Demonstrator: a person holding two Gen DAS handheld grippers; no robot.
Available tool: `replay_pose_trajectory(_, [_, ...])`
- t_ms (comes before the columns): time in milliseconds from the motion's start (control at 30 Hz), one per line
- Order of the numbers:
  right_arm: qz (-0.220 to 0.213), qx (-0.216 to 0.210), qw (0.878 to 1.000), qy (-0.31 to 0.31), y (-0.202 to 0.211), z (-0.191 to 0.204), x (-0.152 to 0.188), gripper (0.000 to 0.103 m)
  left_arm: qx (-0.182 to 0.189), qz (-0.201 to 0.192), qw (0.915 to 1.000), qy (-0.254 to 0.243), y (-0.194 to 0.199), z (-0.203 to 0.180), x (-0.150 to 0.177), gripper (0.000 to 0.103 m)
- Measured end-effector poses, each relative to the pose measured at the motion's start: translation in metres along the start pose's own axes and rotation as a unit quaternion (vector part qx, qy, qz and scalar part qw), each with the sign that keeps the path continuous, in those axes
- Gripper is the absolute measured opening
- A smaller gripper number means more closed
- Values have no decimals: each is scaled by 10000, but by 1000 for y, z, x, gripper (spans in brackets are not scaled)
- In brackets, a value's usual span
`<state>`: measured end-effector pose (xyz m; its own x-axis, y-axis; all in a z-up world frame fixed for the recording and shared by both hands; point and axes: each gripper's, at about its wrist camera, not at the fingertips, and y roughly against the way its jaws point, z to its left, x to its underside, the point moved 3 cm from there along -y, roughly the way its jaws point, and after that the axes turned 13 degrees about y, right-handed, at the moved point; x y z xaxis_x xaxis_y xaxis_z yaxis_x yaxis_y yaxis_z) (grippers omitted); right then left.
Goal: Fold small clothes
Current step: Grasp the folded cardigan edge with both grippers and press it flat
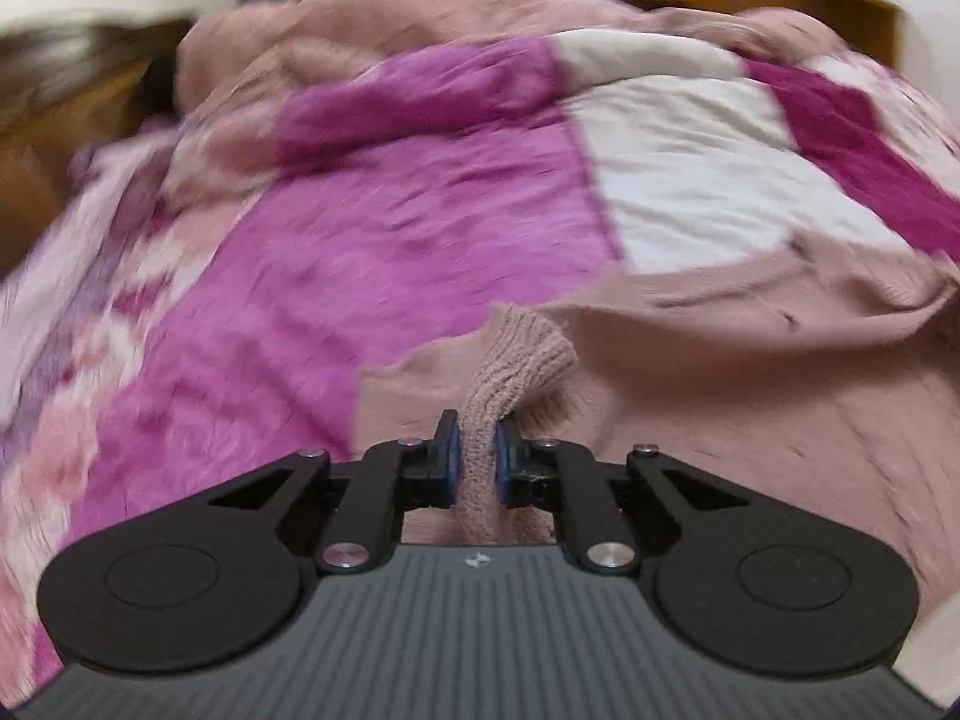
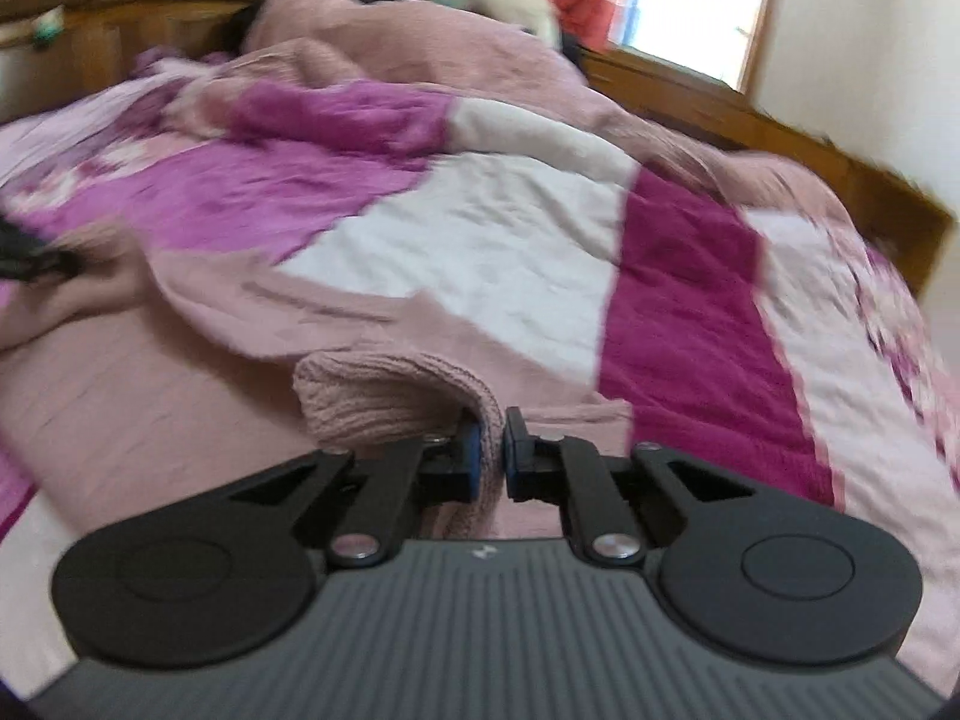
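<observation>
Both views are pretty motion-blurred, so take the far stuff loosely. The thing being folded is a dusty-pink knitted sweater (image 1: 750, 408), spread out on a bed covered by a patchwork quilt in magenta, white and floral pink panels (image 1: 372, 252). It lies on the near part of the bed, right in front of both cameras.

The left gripper (image 1: 477, 461) is clamped tight on a ribbed bit of the knit, looks like a cuff or hem end (image 1: 522, 360), which pokes up and forward from between the blue pads (image 1: 454, 456). The rest of the sweater spreads off to the right and under the gripper.

The right gripper (image 2: 492, 453) is also closed on the knit: a thin ribbed edge (image 2: 384, 402) is pinched between its blue-faced fingers (image 2: 472, 450), and the fabric bunches into a rolled lump just left of the jaws. In this view the sweater (image 2: 150, 420) runs off to the left over the quilt (image 2: 690, 300).

Further back there's a heap of pale pink bedding (image 2: 420, 54) piled up toward the wooden headboard (image 2: 138, 6), and a bright window with a wooden frame (image 2: 690, 0) off to the right. No bins or baskets that I can make out, just the bed as the work surface.
</observation>
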<state>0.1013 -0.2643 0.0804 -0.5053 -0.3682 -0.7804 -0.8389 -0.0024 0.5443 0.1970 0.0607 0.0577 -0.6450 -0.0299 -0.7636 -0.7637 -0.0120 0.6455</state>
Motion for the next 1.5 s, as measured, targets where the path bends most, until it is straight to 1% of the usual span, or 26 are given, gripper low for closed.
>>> replay_pose_trajectory(67, [178, 31, 9986, -502, -16, -18, 8, 10, 11, 226, 9988, 436, -16, 20, -4, 13])
replay_pose_trajectory(100, [267, 48, 9969, -743, -21, -24, 13, 12, 67, 367, 9970, 680, -24, 30, -5, 13])
replay_pose_trajectory(133, [362, 36, 9941, -1017, -29, -30, 19, 12, 188, 479, 9948, 883, -29, 37, -5, 13])
replay_pose_trajectory(200, [477, -179, 9874, -1500, -40, -39, 30, 13, 497, 620, 9886, 1276, -36, 49, -6, 13])
replay_pose_trajectory(267, [499, -390, 9790, -1936, -47, -45, 39, 13, 663, 639, 9861, 1382, -38, 55, -6, 13])
replay_pose_trajectory(367, [425, -606, 9656, -2492, -48, -55, 48, 13, 802, 622, 9847, 1418, -39, 56, -8, 13])
replay_pose_trajectory(433, [403, -734, 9592, -2699, -49, -59, 49, 13, 928, 657, 9824, 1479, -41, 56, -8, 14])
replay_pose_trajectory(567, [403, -844, 9562, -2773, -55, -63, 47, 13, 1131, 705, 9771, 1661, -41, 57, -8, 14])
replay_pose_trajectory(633, [428, -858, 9565, -2757, -57, -64, 46, 14, 1254, 727, 9737, 1758, -41, 58, -9, 14])
replay_pose_trajectory(700, [429, -864, 9572, -2730, -58, -66, 45, 16, 1288, 766, 9718, 1821, -43, 58, -11, 15])
replay_pose_trajectory(767, [432, -833, 9582, -2701, -58, -66, 44, 23, 1206, 819, 9726, 1808, -48, 58, -12, 15])
replay_pose_trajectory(800, [374, -762, 9615, -2614, -58, -67, 43, 30, 1169, 837, 9730, 1804, -49, 58, -12, 16])
replay_pose_trajectory(833, [345, -697, 9626, -2594, -57, -67, 42, 34, 1138, 845, 9736, 1790, -50, 57, -12, 22])
replay_pose_trajectory(933, [331, -625, 9669, -2452, -59, -68, 37, 34, 1097, 797, 9769, 1650, -52, 53, -13, 32])
replay_pose_trajectory(1033, [353, -615, 9707, -2296, -64, -67, 31, 34, 1053, 805, 9785, 1579, -56, 48, -14, 37])
replay_pose_trajectory(1133, [448, -693, 9712, -2235, -72, -67, 27, 34, 1046, 850, 9780, 1595, -59, 46, -16, 38])
replay_pose_trajectory(1200, [465, -722, 9699, -2279, -75, -68, 26, 36, 1065, 848, 9774, 1615, -60, 46, -18, 38])
replay_pose_trajectory(1267, [465, -752, 9682, -2341, -77, -69, 27, 44, 1072, 827, 9781, 1582, -60, 46, -19, 34])
replay_pose_trajectory(1300, [452, -786, 9671, -2376, -77, -69, 27, 50, 1046, 795, 9795, 1530, -59, 45, -19, 28])
replay_pose_trajectory(1333, [421, -829, 9665, -2393, -76, -69, 27, 52, 1006, 732, 9817, 1440, -58, 44, -19, 22])
replay_pose_trajectory(1367, [362, -876, 9657, -2418, -75, -69, 28, 53, 992, 666, 9834, 1361, -56, 43, -19, 20])
replay_pose_trajectory(1433, [286, -930, 9643, -2463, -71, -69, 29, 59, 1020, 573, 9845, 1307, -52, 42, -19, 16])
replay_pose_trajectory(1500, [276, -954, 9652, -2417, -71, -68, 29, 60, 997, 550, 9851, 1289, -51, 42, -19, 15])
